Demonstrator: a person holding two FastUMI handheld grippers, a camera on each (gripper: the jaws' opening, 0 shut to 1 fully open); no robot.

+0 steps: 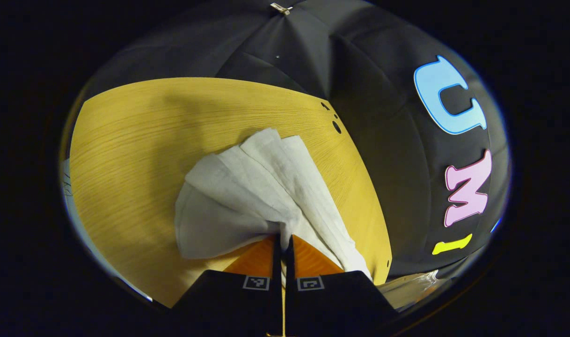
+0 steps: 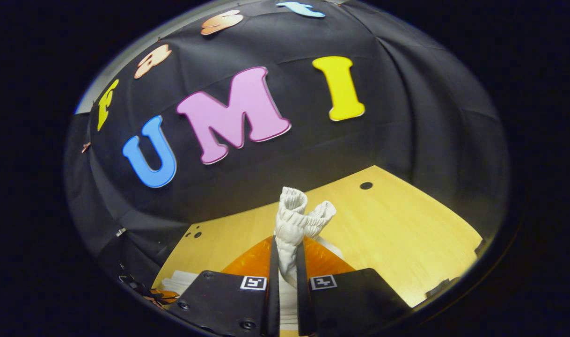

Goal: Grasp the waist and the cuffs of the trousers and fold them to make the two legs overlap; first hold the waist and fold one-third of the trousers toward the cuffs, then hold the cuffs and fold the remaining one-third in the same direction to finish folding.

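White trousers (image 1: pixel 247 187) fan out over the wooden table (image 1: pixel 135 154) in the left gripper view, legs overlapping and spreading away from me. My left gripper (image 1: pixel 283 241) is shut on a bunched end of the cloth, which gathers tightly between its two fingers. In the right gripper view my right gripper (image 2: pixel 285 248) is shut on the gathered, ruffled elastic waist of the trousers (image 2: pixel 294 215), which sticks up above the fingertips. More white cloth (image 2: pixel 182 281) lies on the table at lower left of that view.
The table's right edge (image 1: pixel 360 178) meets the black booth wall, with small cable holes (image 1: pixel 335 125) near the corner. A round hole (image 2: pixel 366 186) marks the tabletop (image 2: pixel 406 238) in the right gripper view. Some clutter (image 2: pixel 140 288) lies off the table's near left corner.
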